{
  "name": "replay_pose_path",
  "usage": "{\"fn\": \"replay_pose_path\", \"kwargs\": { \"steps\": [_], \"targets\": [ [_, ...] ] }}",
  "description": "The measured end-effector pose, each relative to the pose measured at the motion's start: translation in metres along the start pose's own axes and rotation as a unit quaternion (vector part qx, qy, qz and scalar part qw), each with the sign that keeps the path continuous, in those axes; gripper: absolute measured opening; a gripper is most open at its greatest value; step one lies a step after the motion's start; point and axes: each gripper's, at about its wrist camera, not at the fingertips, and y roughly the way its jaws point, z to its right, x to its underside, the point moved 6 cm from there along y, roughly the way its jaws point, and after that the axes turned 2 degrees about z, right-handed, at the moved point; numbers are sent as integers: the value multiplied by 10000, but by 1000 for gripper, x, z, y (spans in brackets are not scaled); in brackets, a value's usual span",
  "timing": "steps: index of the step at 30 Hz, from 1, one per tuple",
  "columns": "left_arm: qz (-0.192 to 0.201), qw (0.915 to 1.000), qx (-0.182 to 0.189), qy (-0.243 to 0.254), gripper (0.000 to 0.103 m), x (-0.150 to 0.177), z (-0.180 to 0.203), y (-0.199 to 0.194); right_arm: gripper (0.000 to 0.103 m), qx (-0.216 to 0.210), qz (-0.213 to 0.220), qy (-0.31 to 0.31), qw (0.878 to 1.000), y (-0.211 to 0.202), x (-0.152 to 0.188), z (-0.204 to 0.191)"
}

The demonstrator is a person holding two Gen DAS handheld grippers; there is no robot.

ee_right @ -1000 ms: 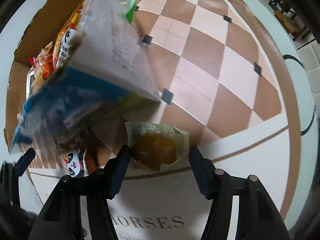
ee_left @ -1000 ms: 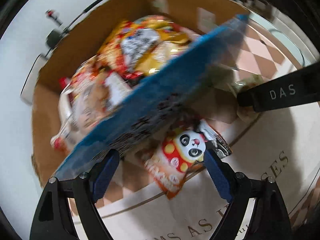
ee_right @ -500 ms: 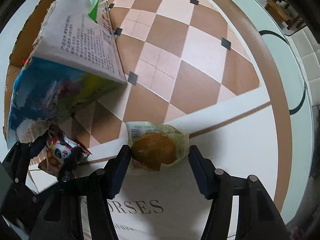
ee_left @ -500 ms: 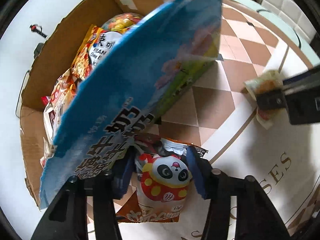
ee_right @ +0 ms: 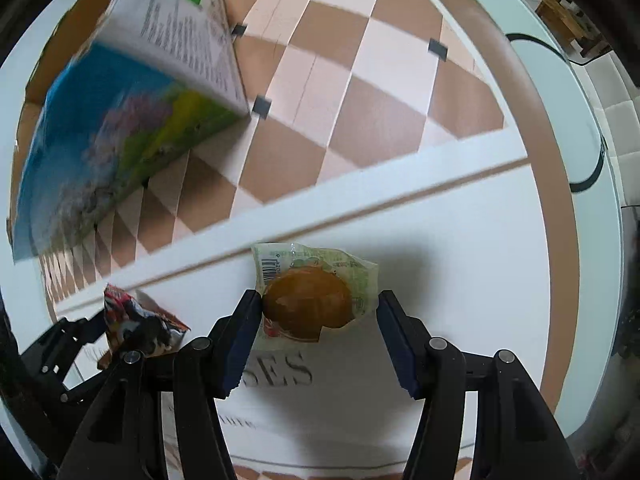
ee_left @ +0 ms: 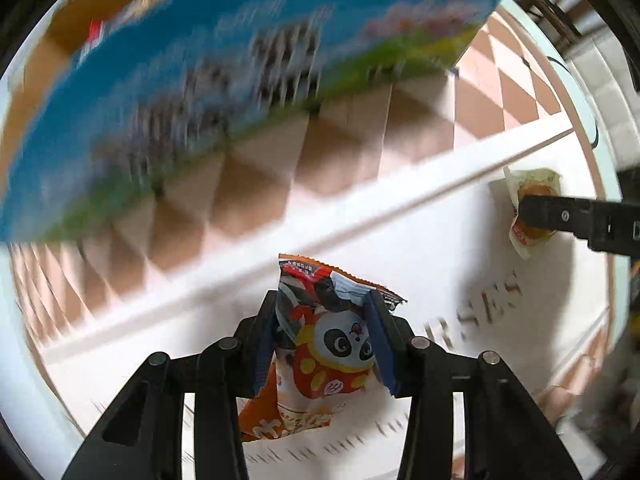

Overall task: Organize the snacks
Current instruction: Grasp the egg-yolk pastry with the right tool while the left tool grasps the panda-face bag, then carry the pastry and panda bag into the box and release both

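My left gripper (ee_left: 324,340) is shut on an orange panda snack packet (ee_left: 332,344) and holds it above the white part of the table. It also shows in the right wrist view (ee_right: 132,320). My right gripper (ee_right: 316,316) is shut on a clear-wrapped brown bun (ee_right: 308,304), the left pad touching the wrapper and the right pad at its edge. The bun also shows in the left wrist view (ee_left: 532,204). A blue milk carton box (ee_left: 240,80) stands tilted at the upper left, also seen in the right wrist view (ee_right: 120,140).
The tabletop has a brown and cream checkered area (ee_right: 360,100) and a white printed area (ee_right: 460,260). The cardboard snack box (ee_left: 100,0) is mostly hidden behind the blue box. Chairs (ee_right: 560,16) stand beyond the table edge.
My left gripper closed on the panda packet and pulled it back from the cardboard box over the white area. My right gripper drew back with the bun.
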Motion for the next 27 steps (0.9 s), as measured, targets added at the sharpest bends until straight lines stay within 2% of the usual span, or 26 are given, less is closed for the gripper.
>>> {"fn": "replay_pose_path", "kwargs": {
  "steps": [3, 6, 10, 11, 18, 22, 27],
  "targets": [
    [-135, 9989, 192, -395, 42, 11, -4, 3, 62, 77, -171, -116, 9998, 5, 13, -1],
    [-174, 9977, 317, -568, 44, 18, -7, 5, 63, 104, -270, -195, 9994, 10, 17, -9],
    [-235, 9983, 270, -467, 59, 17, -13, 9, 63, 125, -381, -201, 9990, 17, 17, -16],
    [-245, 9984, 256, -449, 63, 7, -22, 12, 64, 136, -427, -217, 9988, 19, 17, -19],
    [-350, 9977, 370, -436, 65, 16, -15, 31, 64, 134, -513, -267, 9982, 23, 11, -35],
    [-361, 9988, 225, -226, 72, 10, -3, 43, 65, 170, -575, -327, 9977, 27, 13, -44],
    [-335, 9990, 213, -209, 71, 9, 9, 45, 65, 150, -606, -321, 9975, 40, 20, -66]
  ]
}}
